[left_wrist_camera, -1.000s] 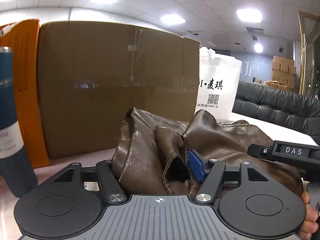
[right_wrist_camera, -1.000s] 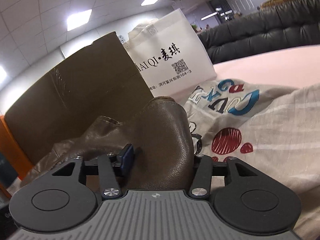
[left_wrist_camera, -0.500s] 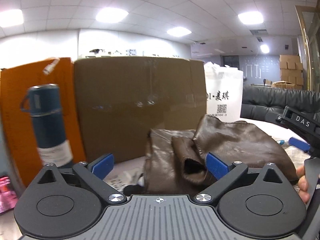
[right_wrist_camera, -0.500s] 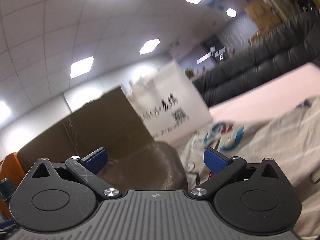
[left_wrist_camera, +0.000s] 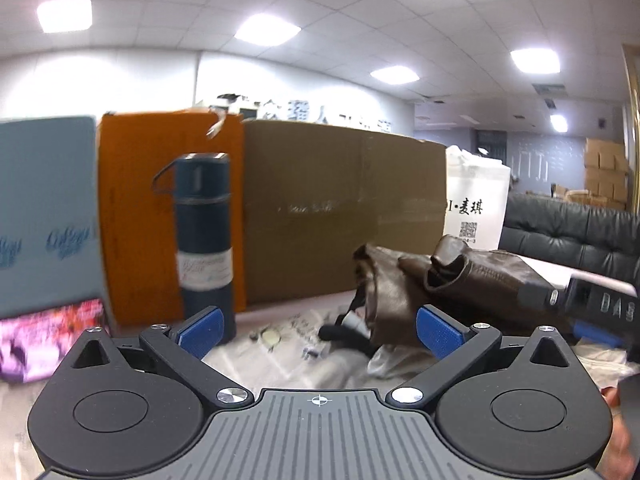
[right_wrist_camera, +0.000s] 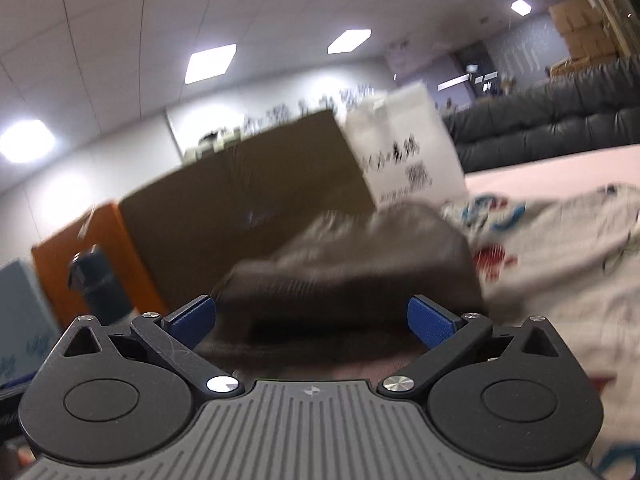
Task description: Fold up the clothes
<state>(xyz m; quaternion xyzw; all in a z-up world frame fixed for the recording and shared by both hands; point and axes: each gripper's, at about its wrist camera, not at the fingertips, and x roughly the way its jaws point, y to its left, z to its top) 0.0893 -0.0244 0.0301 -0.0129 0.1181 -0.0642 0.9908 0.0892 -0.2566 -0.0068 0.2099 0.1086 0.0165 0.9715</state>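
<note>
Jacket [left_wrist_camera: 472,292] folded, crosswise, cuff opening toward wide-spread left tongs [left_wrist_camera: 318,330].

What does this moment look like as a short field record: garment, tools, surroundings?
garment: brown leather jacket, bunched on the table, not held
left tool: open, short of the jacket
right tool: open, jacket just ahead
under jacket: printed pale cloth
behind: cardboard box, white bag, blue flask standing upright
image quality: right view motion-blurred
</note>
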